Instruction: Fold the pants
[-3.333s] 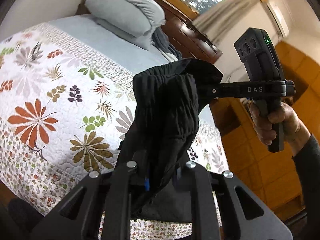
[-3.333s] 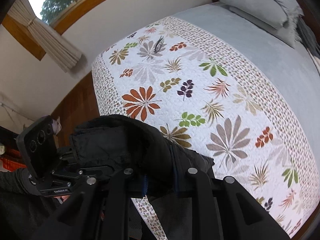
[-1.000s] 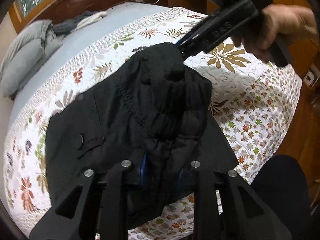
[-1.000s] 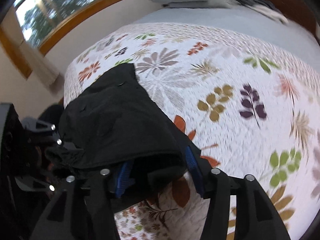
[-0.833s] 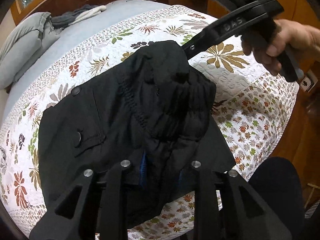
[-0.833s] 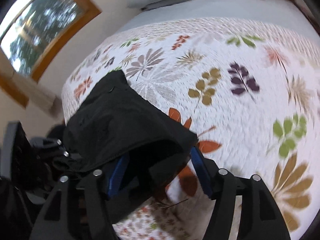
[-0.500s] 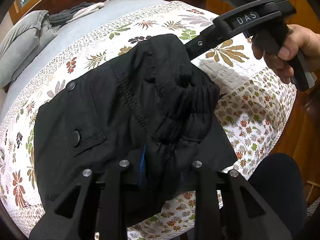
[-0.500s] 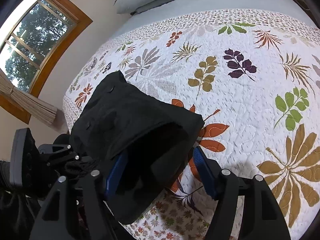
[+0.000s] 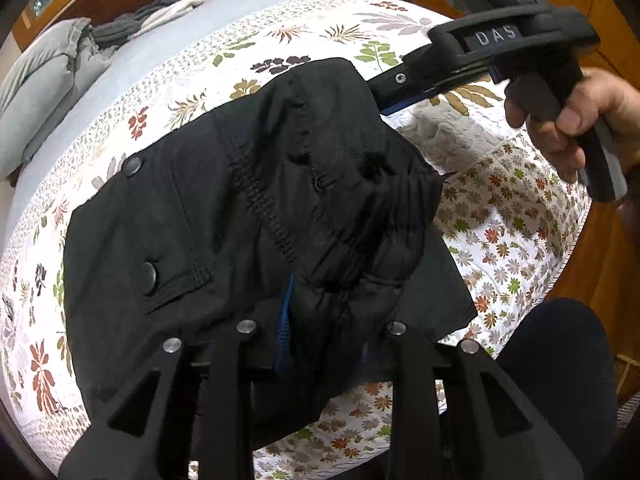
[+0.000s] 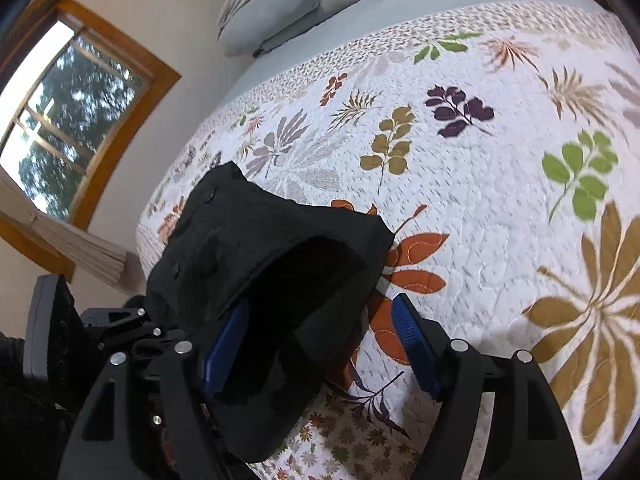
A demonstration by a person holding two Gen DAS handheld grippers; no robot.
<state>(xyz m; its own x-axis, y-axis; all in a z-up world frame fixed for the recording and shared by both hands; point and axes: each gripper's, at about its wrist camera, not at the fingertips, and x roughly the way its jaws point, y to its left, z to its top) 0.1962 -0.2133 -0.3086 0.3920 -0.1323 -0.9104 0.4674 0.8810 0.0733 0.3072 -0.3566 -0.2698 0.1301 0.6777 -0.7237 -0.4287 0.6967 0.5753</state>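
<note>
The black pants (image 9: 224, 216) lie spread over the near corner of the floral quilt (image 9: 500, 216), snaps and a pocket flap facing up. My left gripper (image 9: 324, 328) is shut on the bunched elastic waistband near me. My right gripper (image 10: 320, 340) is open, its blue pads (image 10: 412, 344) spread wide, with the pants (image 10: 260, 248) draped loosely between and over its left pad. The right gripper also shows in the left wrist view (image 9: 500, 40), held by a hand at the pants' far edge.
The quilt (image 10: 480, 160) covers the bed's near part, with a grey sheet (image 9: 168, 52) and grey pillows (image 10: 280, 4) beyond. A window (image 10: 68, 112) and curtain are on the wall at left. Wooden furniture (image 9: 616, 32) stands right of the bed.
The pants came down from hanging in the air onto the quilt and spread out. My right gripper has opened and let go of the cloth. My left gripper keeps its hold.
</note>
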